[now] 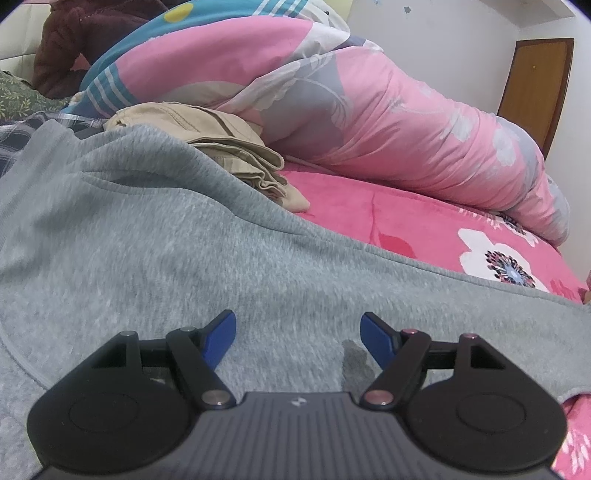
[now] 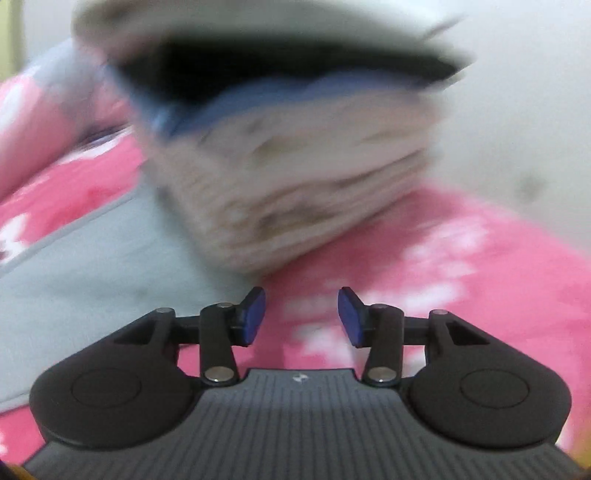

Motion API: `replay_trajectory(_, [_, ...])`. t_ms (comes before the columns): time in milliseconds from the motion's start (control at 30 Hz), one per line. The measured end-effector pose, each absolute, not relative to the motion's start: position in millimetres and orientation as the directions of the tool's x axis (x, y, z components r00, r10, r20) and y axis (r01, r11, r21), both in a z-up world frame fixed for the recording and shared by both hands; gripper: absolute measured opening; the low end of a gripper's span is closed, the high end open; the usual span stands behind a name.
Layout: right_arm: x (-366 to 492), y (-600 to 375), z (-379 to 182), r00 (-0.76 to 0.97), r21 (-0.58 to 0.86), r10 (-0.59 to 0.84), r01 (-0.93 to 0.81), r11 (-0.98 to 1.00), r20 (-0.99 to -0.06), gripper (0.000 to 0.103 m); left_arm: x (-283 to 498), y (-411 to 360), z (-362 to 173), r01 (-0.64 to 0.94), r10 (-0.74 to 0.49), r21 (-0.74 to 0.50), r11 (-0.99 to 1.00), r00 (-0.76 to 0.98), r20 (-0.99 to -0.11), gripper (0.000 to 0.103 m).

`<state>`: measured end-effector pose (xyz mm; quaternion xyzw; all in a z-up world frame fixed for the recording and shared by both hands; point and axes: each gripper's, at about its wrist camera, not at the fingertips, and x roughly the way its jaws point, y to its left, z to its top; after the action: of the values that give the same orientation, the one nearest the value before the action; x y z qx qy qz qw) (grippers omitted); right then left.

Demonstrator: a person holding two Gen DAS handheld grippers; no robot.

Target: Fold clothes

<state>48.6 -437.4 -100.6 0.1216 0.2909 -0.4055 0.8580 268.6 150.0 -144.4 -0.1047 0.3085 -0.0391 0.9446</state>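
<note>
Fingers (image 1: 236, 325) apart above grey sweater (image 1: 147, 240)

Bed (image 1: 424, 225) under pink floral cover. Rolled pink quilt (image 1: 388, 122) along far side, teal striped blanket (image 1: 122, 66) behind. White wall (image 1: 443, 40) beyond, small star stickers (image 1: 407, 9) high up. Brown wooden door (image 1: 535, 81) at right. Light even, soft.

A rolled pink floral quilt (image 1: 388, 122) is laid along the far edge of the bed (image 1: 424, 236); a brown door (image 1: 535, 77) is seen beyond.
</note>
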Motion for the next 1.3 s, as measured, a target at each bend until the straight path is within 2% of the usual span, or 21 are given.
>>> replay_trajectory(33, [48.3, -427.7, -91.5, 0.543, -0.011, -0.613, 0.743, 0.669, -0.574, 0.034, 268.4, 149.8, -144.1, 0.009, -0.137, -0.219, 0.976, 0.805, -0.577, 0.075])
replay_trajectory(133, [81.6, -372.9, -70.6, 0.728, 0.008, -0.442, 0.523, 0.852, -0.523, 0.033, 266.5, 147.1, -142.0, 0.01, -0.122, -0.188, 0.982, 0.793, -0.597, 0.075])
replay_trajectory(233, [135.7, -293.0, -66.2, 0.849, 0.031, -0.093, 0.127, 0.991, -0.521, 0.033, 260.6, 140.1, -138.6, 0.026, -0.086, -0.105, 0.994, 0.774, -0.628, 0.075])
replay_trajectory(300, [166.7, -239.7, -73.3, 0.836, 0.049, 0.134, -0.127, 0.991, -0.533, 0.032, 255.5, 139.2, -137.1, 0.031, -0.07, -0.073, 0.997, 0.775, -0.628, 0.076])
replay_trajectory(400, [199.3, -166.5, -95.8, 0.757, 0.004, 0.322, -0.389, 0.921, -0.569, 0.021, 252.2, 149.3, -135.2, 0.024, -0.084, -0.105, 0.994, 0.778, -0.623, 0.075])
replay_trajectory(467, [215.1, -138.3, -114.1, 0.676, 0.025, 0.39, -0.483, 0.875, -0.626, 0.018, 249.2, 160.4, -133.7, 0.012, -0.098, -0.14, 0.99, 0.78, -0.619, 0.075])
replay_trajectory(533, [206.8, -130.7, -132.9, 0.608, -0.014, 0.395, -0.555, 0.831, -0.688, 0.017, 244.7, 172.8, -131.5, -0.016, -0.09, -0.166, 0.986, 0.786, -0.611, 0.075])
replay_trajectory(600, [178.1, -145.6, -130.2, 0.6, -0.014, 0.416, -0.58, 0.814, -0.683, 0.017, 240.8, 185.6, -129.3, -0.067, -0.056, -0.179, 0.982, 0.792, -0.607, 0.075])
replay_trajectory(700, [174.1, -177.4, -113.5, 0.536, 0.056, 0.403, -0.549, 0.834, -0.742, 0.016, 238.1, 202.8, -127.5, -0.103, -0.056, -0.227, 0.968, 0.798, -0.6, 0.075])
replay_trajectory(800, [170.3, -182.2, -102.9, 0.539, -0.033, 0.313, -0.536, 0.843, -0.782, 0.017, 239.9, 204.1, -128.7, -0.106, -0.063, -0.238, 0.965, 0.791, -0.608, 0.075])
replay_trajectory(933, [193.6, -177.1, -81.1, 0.644, -0.03, 0.369, -0.52, 0.853, -0.67, 0.017, 239.1, 195.6, -130.3, -0.112, -0.017, -0.172, 0.979, 0.79, -0.613, 0.075])
replay_trajectory(1033, [249.3, -156.4, -92.0, 0.661, -0.022, 0.371, -0.506, 0.862, -0.652, 0.018, 240.3, 198.1, -131.5, -0.128, -0.004, -0.169, 0.977, 0.786, -0.618, 0.075])
replay_trajectory(1133, [311.0, -155.0, -116.7, 0.65, 0.002, 0.288, -0.402, 0.915, -0.704, 0.017, 242.3, 202.6, -133.2, -0.14, -0.006, -0.186, 0.973, 0.785, -0.62, 0.076])
replay_trajectory(1267, [364.9, -190.1, -136.7, 0.723, 0.011, 0.143, -0.184, 0.983, -0.676, 0.017, 246.8, 204.0, -137.4, -0.135, -0.013, -0.189, 0.973, 0.782, -0.624, 0.079])
replay_trajectory(1300, [372.0, -199.0, -131.7, 0.746, -0.014, 0.047, -0.075, 0.997, -0.665, 0.019, 247.5, 203.4, -137.9, -0.132, -0.013, -0.186, 0.974, 0.782, -0.623, 0.08])
